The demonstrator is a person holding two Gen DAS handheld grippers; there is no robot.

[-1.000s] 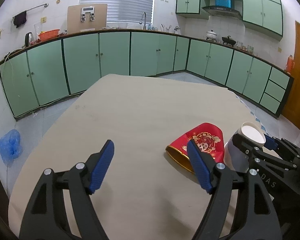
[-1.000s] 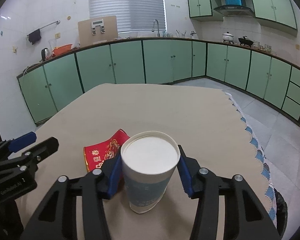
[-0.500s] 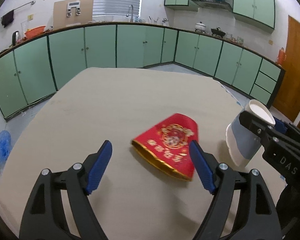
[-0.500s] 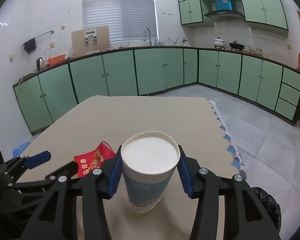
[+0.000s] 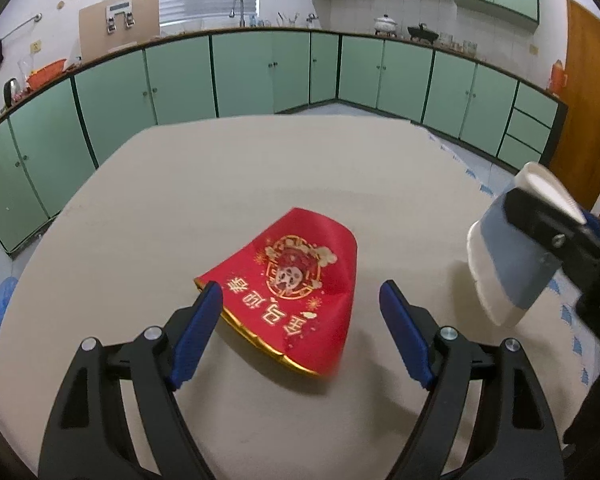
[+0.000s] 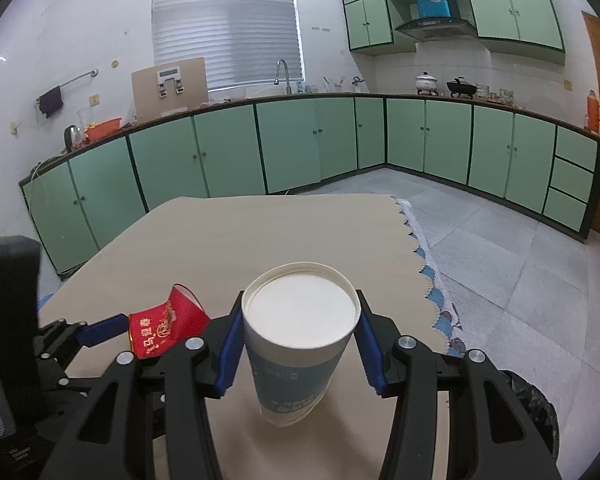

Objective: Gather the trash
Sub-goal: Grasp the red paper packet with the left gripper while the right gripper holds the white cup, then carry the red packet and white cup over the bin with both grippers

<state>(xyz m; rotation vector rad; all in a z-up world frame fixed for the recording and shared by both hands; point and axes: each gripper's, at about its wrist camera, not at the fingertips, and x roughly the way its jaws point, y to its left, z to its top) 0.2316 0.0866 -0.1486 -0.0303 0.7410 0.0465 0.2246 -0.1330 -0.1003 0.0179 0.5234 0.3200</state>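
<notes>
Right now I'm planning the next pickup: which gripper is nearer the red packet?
Left. The left gripper is open around the red packet; the right gripper holds the paper cup off to its right.

Gold Chinese characters run along the flattened red paper cup beneath a round cartoon emblem; they are too blurred to read. Faint print on the white-and-blue paper cup is likewise illegible

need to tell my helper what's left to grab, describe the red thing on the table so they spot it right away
On the beige table, between the open left tool's fingers, lies a flattened red paper cup. Gold rim and cartoon print set it apart from the white-and-blue cup.
</notes>
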